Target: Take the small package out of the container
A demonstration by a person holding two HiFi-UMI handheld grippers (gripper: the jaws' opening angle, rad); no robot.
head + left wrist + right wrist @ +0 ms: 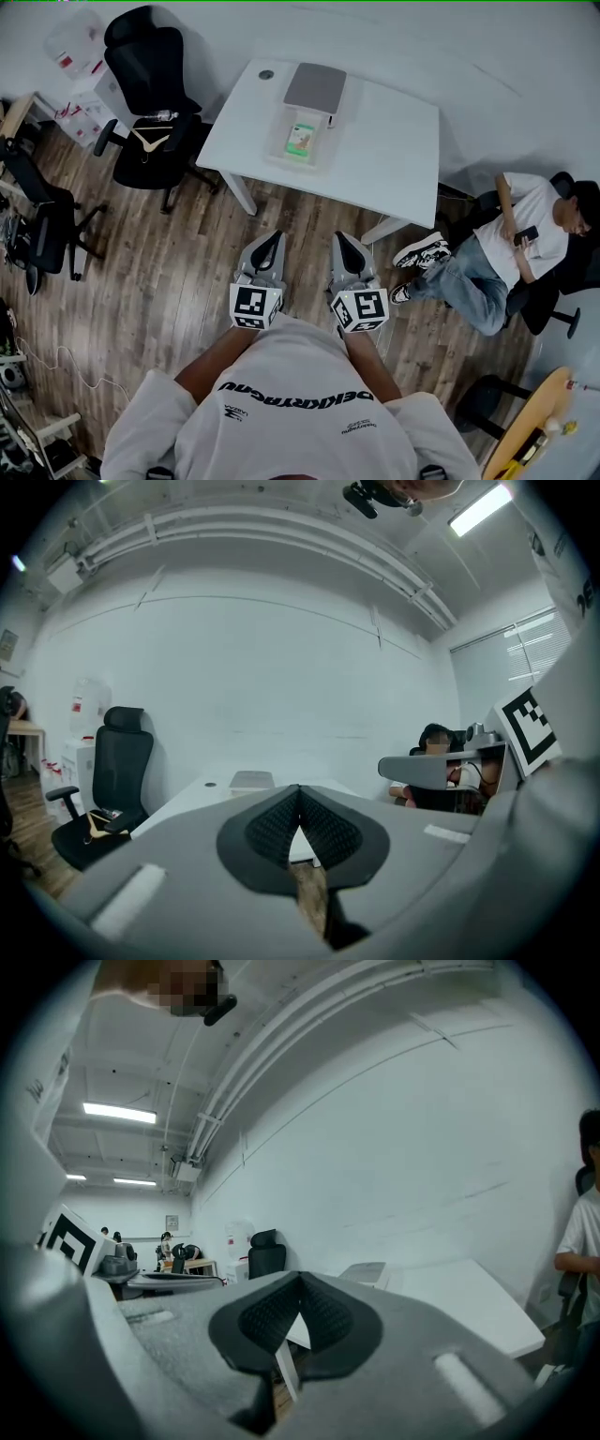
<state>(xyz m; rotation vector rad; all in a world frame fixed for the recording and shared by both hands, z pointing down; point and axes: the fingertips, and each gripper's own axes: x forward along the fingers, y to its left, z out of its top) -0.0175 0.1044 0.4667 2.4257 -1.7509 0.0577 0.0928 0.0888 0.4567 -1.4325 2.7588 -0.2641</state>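
Person stands well back from the bench, both tools held out at waist height, side by side. Left gripper: fingers clenched tip to tip, nothing btwn them. Right gripper: same, fingers pressed together, empty. Makes sense: nothing to grab yet, so closed is just the carry posture. Both point roughly level at the bench, i.e. lined up for the approach.

The small package, green & white, lies inside the clear container toward the bench's far side. The container is open on top. The grey slab at its far end is prob. the lid, though from here I can't be sure. W/ the top open, the package should lift straight out.

Task proper hasn't begun, I'd say; the step in hand is reaching the bench. One set of fingers must open before going in over the rim. The office chair at left & the seated person at right sit off the path across the wood floor.
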